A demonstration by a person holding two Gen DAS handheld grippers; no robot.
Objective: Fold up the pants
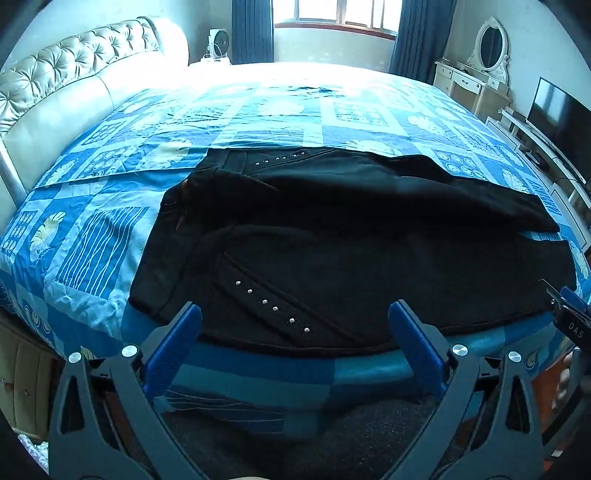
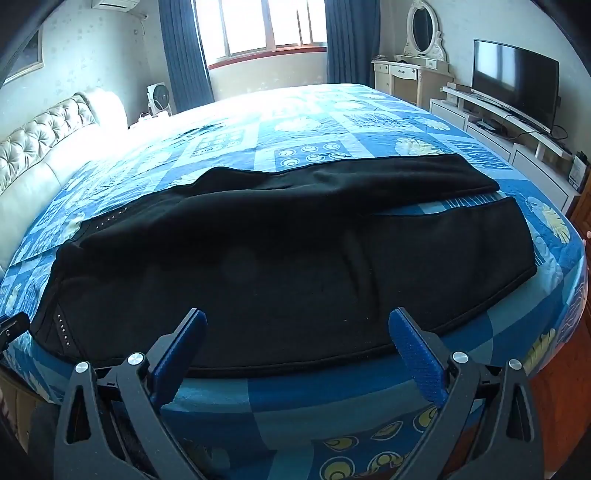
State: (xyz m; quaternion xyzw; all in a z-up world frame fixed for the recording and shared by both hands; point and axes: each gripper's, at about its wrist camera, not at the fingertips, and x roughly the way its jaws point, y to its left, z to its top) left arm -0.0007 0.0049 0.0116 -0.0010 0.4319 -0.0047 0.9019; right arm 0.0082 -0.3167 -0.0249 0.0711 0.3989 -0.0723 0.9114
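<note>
The black pants (image 1: 332,240) lie spread flat on the bed, close to its near edge, with the waistband toward the headboard side and the two legs running the other way, toward the television side. The legs lie side by side and part slightly at the cuffs, where a sliver of blue cover shows between them. Rows of small metal studs (image 1: 271,305) mark the pocket lines near the waist.

The left gripper (image 1: 295,325) hovers at the near edge by the waist end, its blue fingers spread wide, holding nothing; its tips hang over the pants' near hem, though contact cannot be judged. The right gripper (image 2: 297,328) sits likewise over the leg portion, jaws wide apart and empty.

Beneath the garment is a blue patchwork bedspread (image 2: 295,147). A tufted cream headboard (image 1: 66,74) runs along one side. Beyond the bed stand a window with blue curtains (image 2: 184,55), a white dressing table with an oval mirror (image 2: 423,27), and a television (image 2: 515,81) on a low cabinet.
</note>
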